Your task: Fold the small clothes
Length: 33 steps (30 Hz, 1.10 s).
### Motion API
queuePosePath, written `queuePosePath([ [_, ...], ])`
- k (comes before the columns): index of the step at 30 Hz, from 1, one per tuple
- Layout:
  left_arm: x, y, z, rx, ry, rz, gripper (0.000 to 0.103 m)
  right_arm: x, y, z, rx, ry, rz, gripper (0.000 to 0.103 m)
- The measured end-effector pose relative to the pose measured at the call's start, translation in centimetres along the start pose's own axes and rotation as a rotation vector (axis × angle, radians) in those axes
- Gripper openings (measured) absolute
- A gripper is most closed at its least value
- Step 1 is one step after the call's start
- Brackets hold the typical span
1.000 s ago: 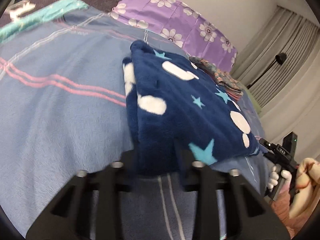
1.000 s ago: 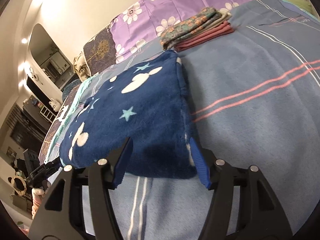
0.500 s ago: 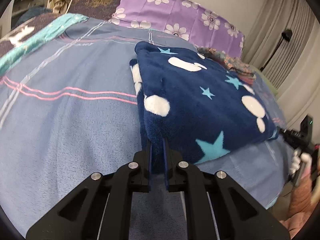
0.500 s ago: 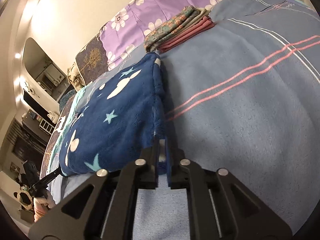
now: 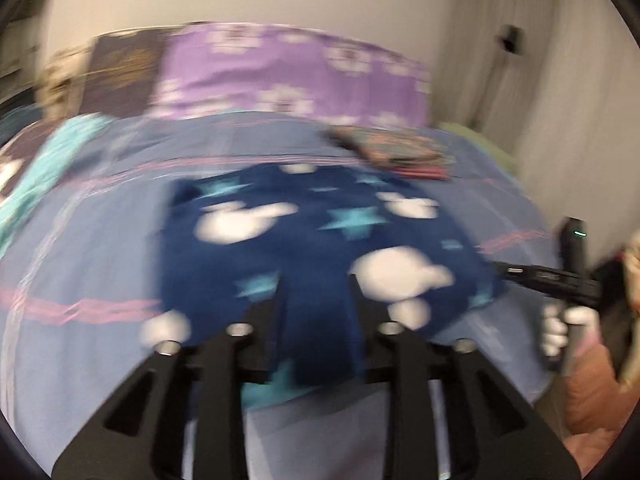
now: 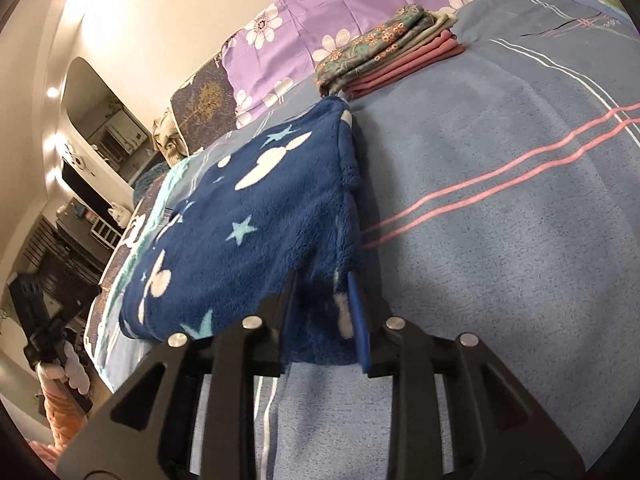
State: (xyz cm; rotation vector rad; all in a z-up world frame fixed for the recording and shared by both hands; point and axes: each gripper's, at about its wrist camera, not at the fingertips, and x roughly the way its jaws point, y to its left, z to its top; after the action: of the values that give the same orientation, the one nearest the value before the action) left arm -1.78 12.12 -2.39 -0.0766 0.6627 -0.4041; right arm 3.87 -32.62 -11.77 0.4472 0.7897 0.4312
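- Left gripper: its fingers have just been opening, the navy fleece garment between them (blurred).
- Right gripper: likewise opening, the fleece's corner between them, on the bed.

the picture is blurry. the left hand-held gripper has just been opening its jaws, with the near edge of the dark blue fleece between them. the fleece lies on the blue bed. a pile of folded clothes sits behind it, near the purple pillow.
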Motion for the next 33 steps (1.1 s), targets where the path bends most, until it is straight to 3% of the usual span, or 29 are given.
queuePosePath([
  [4, 6.0, -7.1, 1.2, 0.116, 0.103, -0.208, 0.036, -0.5, -1.3, 0.2, 0.011, 0.000, 0.004, 0.028],
  [7, 9.8, -11.2, 1.5, 0.197, 0.159, -0.244, 0.036, -0.9, -2.4, 0.5, 0.032, -0.005, 0.024, 0.028],
  [9, 12.0, -12.6, 2.0, 0.198, 0.197, -0.280, 0.036, -0.8, -2.9, 0.7, 0.044, 0.003, 0.056, 0.028],
  [14, 15.1, -13.9, 2.9, 0.149, 0.256, -0.319, 0.038, 0.5, -2.8, 1.2, 0.036, 0.056, 0.206, 0.030],
  [16, 16.1, -14.2, 3.3, 0.111, 0.275, -0.316, 0.046, 0.8, -2.1, 1.1, 0.021, 0.063, 0.263, 0.031],
  [19, 17.1, -14.2, 3.8, 0.080, 0.289, -0.290, 0.056, 1.2, -0.8, 1.2, -0.031, 0.067, 0.279, 0.037],
  [26, 20.3, -16.3, 4.2, 0.137, 0.374, -0.288, 0.058, 1.3, 2.0, 1.1, -0.152, 0.072, 0.313, 0.038],
  [27, 20.9, -16.5, 4.0, 0.149, 0.385, -0.284, 0.054, 1.3, 2.2, 1.0, -0.161, 0.074, 0.311, 0.038],
  [28, 21.4, -16.5, 3.8, 0.167, 0.387, -0.260, 0.033, 1.3, 2.3, 0.9, -0.173, 0.078, 0.306, 0.039],
  [29, 21.7, -16.4, 3.6, 0.183, 0.383, -0.230, 0.029, 1.3, 2.4, 0.8, -0.184, 0.081, 0.294, 0.040],
  [33, 21.3, -13.7, 3.0, 0.078, 0.359, -0.299, 0.019, 0.4, 1.3, 0.9, -0.191, 0.090, 0.292, 0.039],
])
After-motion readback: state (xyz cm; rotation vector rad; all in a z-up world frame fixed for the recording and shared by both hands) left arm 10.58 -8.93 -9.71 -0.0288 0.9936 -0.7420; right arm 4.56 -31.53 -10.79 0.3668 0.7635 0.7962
